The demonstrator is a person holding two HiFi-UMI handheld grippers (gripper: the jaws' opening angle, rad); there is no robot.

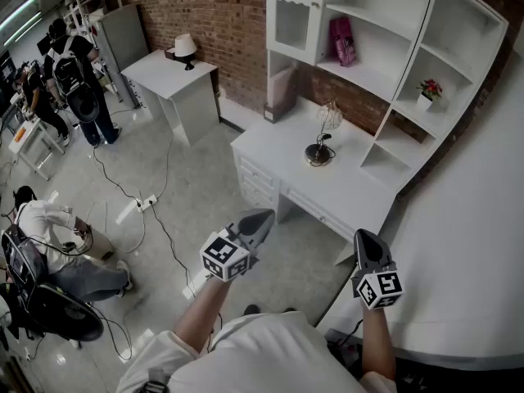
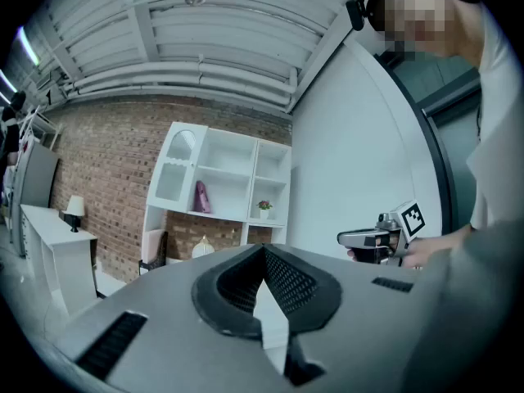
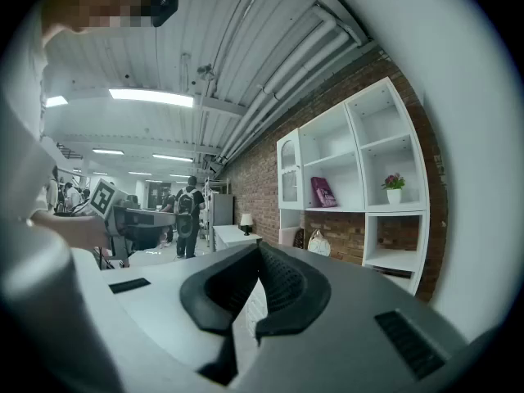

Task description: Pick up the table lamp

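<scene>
The table lamp (image 1: 322, 136) – a rounded cage shade on a dark base – stands upright near the back edge of the white bench (image 1: 278, 150), about midway along it, below the shelf unit (image 1: 385, 72) on the brick wall. It is well apart from both grippers, ahead of them and roughly between their lines. The left gripper (image 1: 266, 217) is held over the floor short of the bench's front edge, its jaws pressed together on nothing. The right gripper (image 1: 364, 236) is near the front right corner – likewise closed and empty. A white-shaded lamp (image 1: 186, 49) sits on a separate smaller bench (image 1: 160, 72) far left.
</scene>
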